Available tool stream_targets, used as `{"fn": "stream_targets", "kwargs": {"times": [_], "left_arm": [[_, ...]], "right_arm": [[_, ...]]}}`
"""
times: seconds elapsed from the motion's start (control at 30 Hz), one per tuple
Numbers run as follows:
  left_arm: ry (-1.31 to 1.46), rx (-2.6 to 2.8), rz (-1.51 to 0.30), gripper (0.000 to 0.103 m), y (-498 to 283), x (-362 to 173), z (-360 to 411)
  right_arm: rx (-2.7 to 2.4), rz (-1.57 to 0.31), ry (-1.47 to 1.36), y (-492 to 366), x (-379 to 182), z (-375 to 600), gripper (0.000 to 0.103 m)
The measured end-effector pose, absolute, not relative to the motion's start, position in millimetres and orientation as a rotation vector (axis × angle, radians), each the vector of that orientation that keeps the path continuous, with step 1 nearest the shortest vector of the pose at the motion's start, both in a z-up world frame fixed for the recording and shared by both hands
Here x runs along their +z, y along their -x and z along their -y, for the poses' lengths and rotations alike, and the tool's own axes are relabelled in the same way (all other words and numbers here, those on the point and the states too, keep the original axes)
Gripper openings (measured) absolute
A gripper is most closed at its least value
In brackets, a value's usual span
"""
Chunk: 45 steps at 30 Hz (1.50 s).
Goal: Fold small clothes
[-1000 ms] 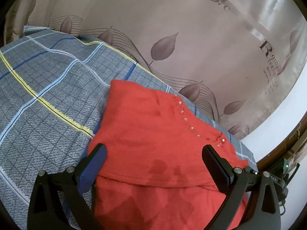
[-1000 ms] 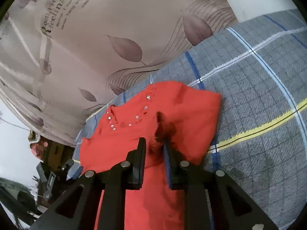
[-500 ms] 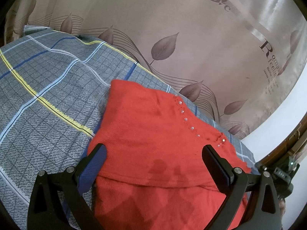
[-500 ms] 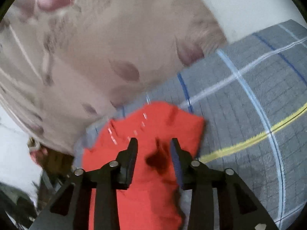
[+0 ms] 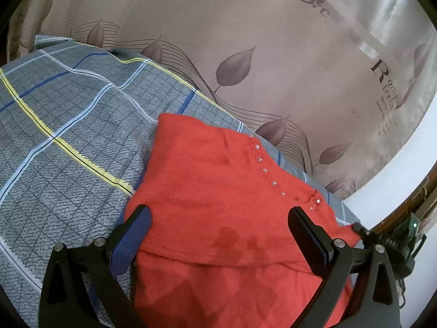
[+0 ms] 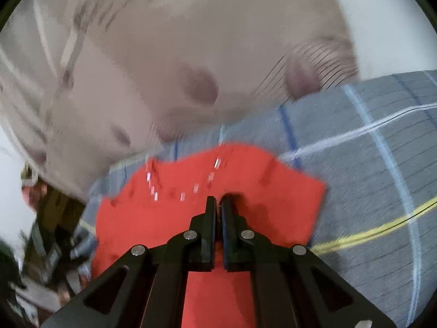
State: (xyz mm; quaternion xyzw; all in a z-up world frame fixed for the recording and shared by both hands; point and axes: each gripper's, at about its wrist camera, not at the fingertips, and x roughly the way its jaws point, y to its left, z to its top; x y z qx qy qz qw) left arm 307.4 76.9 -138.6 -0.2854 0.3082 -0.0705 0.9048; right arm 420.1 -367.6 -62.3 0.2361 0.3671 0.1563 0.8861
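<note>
A red knit top [image 5: 218, 199] with small rhinestones along its neckline lies on the grey checked bed cover [image 5: 62, 142], one side folded in over the body. My left gripper [image 5: 220, 218] is open and empty, its two fingers straddling the top just above it. In the right wrist view, blurred by motion, the red top [image 6: 169, 213] lies under my right gripper [image 6: 218, 205]. Its jaws are closed together with no cloth between them.
A beige curtain [image 5: 245, 41] with leaf prints and lettering hangs right behind the bed. A white wall [image 5: 404, 180] and dark wooden furniture with cluttered items [image 6: 52, 243] lie past the bed's edge. The bed cover [image 6: 368, 177] stretches to the right.
My right gripper let go of the pinched red cloth, opened, drew back and then shut empty above the top. My left gripper has stayed open and nearly still.
</note>
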Motion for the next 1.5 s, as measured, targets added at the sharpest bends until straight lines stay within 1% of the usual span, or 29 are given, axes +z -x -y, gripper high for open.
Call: {"fn": "stream_targets", "kwargs": {"times": [0.17, 0.27, 0.3, 0.33, 0.37, 0.4, 0.43, 0.47, 0.5, 0.53, 0.63, 0.67, 0.7, 0.73, 0.77, 0.83, 0.9, 1.03, 1.1, 1.17, 1.23, 1.3, 1.4, 1.5], "left_arm": [[0.591, -0.141, -0.637, 0.1, -307.5, -138.9, -77.0], [0.594, -0.142, -0.636, 0.1, -307.3, -138.7, -77.4], [0.595, -0.142, -0.635, 0.1, -307.6, -138.5, -77.4], [0.596, -0.141, -0.635, 0.1, -307.7, -138.4, -77.6], [0.596, -0.141, -0.635, 0.1, -307.7, -138.3, -77.4], [0.596, -0.14, -0.635, 0.1, -307.5, -138.3, -77.2], [0.596, -0.14, -0.635, 0.1, -307.6, -138.2, -77.2], [0.596, -0.14, -0.635, 0.1, -307.6, -138.1, -77.3], [0.597, -0.14, -0.634, 0.1, -307.5, -138.2, -77.2], [0.596, -0.14, -0.634, 0.1, -307.4, -138.2, -77.2], [0.597, -0.14, -0.634, 0.1, -307.7, -138.1, -77.6], [0.597, -0.139, -0.634, 0.1, -307.5, -138.3, -77.5], [0.597, -0.139, -0.634, 0.1, -307.7, -138.2, -77.7], [0.597, -0.14, -0.634, 0.1, -307.8, -138.2, -78.0], [0.597, -0.14, -0.634, 0.1, -307.8, -138.2, -78.2], [0.598, -0.14, -0.633, 0.1, -307.9, -138.1, -78.3], [0.598, -0.139, -0.633, 0.1, -307.8, -138.0, -78.5], [0.608, -0.115, -0.603, 0.1, -304.1, -134.9, -82.6], [0.625, -0.094, -0.618, 0.101, -306.0, -138.0, -85.8], [0.661, -0.085, -0.659, 0.101, -311.5, -144.1, -90.6], [0.682, -0.084, -0.642, 0.101, -310.2, -144.7, -94.3], [0.678, -0.075, -0.645, 0.101, -309.8, -145.8, -93.7], [0.664, -0.07, -0.648, 0.101, -310.3, -145.5, -90.6], [0.662, -0.06, -0.647, 0.101, -310.4, -145.3, -90.8]], "right_arm": [[0.272, -0.824, -0.58, -429.8, -90.5, 391.8, 0.002], [0.323, -0.82, -0.626, -427.0, -94.1, 394.6, 0.002], [0.348, -0.815, -0.647, -425.4, -92.1, 395.0, 0.004], [0.348, -0.811, -0.663, -424.0, -90.7, 396.6, 0.008], [0.357, -0.808, -0.68, -423.5, -89.4, 398.1, 0.011], [0.373, -0.812, -0.694, -423.8, -88.6, 398.7, 0.015], [0.386, -0.822, -0.699, -424.3, -87.9, 398.8, 0.031], [0.385, -0.828, -0.693, -423.8, -87.3, 399.0, 0.051], [0.386, -0.835, -0.682, -423.1, -86.3, 396.6, 0.059], [0.406, -0.839, -0.677, -423.2, -85.3, 393.2, 0.061], [0.465, -0.846, -0.622, -424.8, -79.3, 374.0, 0.061], [0.465, -0.858, -0.586, -427.1, -78.7, 365.2, 0.055], [0.466, -0.874, -0.556, -430.4, -79.9, 356.4, 0.045], [0.466, -0.9, -0.517, -433.7, -81.7, 347.6, 0.018], [0.45, -0.914, -0.481, -435.3, -83.2, 342.0, 0.008], [0.419, -0.909, -0.435, -436.6, -84.4, 336.5, 0.007], [0.384, -0.885, -0.447, -437.1, -82.6, 340.7, 0.006], [0.369, -0.742, -0.572, -428.4, -62.8, 367.3, 0.006], [0.357, -0.765, -0.583, -432.4, -68.4, 370.7, 0.006], [0.337, -0.831, -0.586, -439.4, -86.7, 371.9, 0.006], [0.325, -0.854, -0.626, -442.8, -100.2, 376.2, 0.006], [0.34, -0.842, -0.663, -442.3, -101.9, 382.7, 0.006], [0.34, -0.861, -0.634, -442.8, -100.9, 380.8, 0.007], [0.327, -0.887, -0.651, -445.8, -106.0, 380.4, 0.01]]}}
